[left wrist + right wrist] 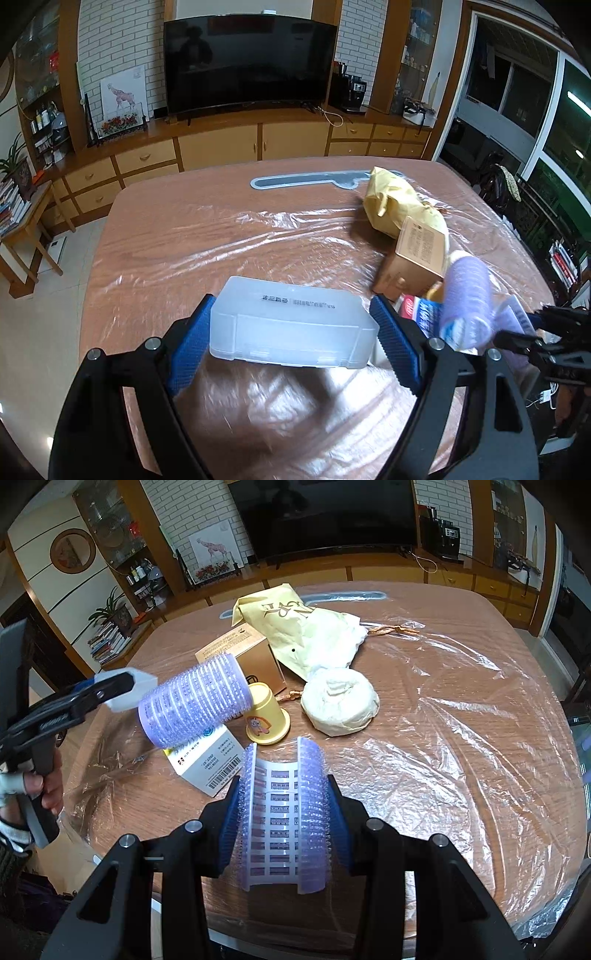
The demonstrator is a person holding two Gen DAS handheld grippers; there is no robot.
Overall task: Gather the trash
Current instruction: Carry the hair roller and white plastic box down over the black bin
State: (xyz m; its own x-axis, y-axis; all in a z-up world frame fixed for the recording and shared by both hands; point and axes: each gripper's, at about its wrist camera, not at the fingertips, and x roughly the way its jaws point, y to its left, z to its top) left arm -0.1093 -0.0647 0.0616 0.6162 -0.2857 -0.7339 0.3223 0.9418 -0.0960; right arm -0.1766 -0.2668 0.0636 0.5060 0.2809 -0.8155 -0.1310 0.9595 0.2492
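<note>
Trash lies in a loose cluster on the wooden surface (424, 686), which is covered by crinkled clear plastic film (480, 738). The left gripper (291, 326) has its jaws clamped on a translucent white plastic box (291, 328), one blue pad against each short side, the box lifted above the surface. The right gripper (282, 812) has its jaws closed on a purple hair roller (284, 819) — a ribbed, bristly cylinder seen end-on, its white lattice core showing. A second purple roller (194, 699) appears tilted in the air just beside the corner of the box held by the left gripper, above a white carton (207, 764) with a barcode; whether it touches anything cannot be told.

Behind the carton stands an upside-down yellow paper cup (266, 716), and next to it a gold cardboard box (240, 653). A crumpled white wad (340, 705) sits to the right of the cup, with a yellow paper bag (295, 624) lying farther back, partly over a grey flat tray (306, 180) at the far edge. Beyond the surface are a dark television (247, 62) and wooden cabinets (221, 144).
</note>
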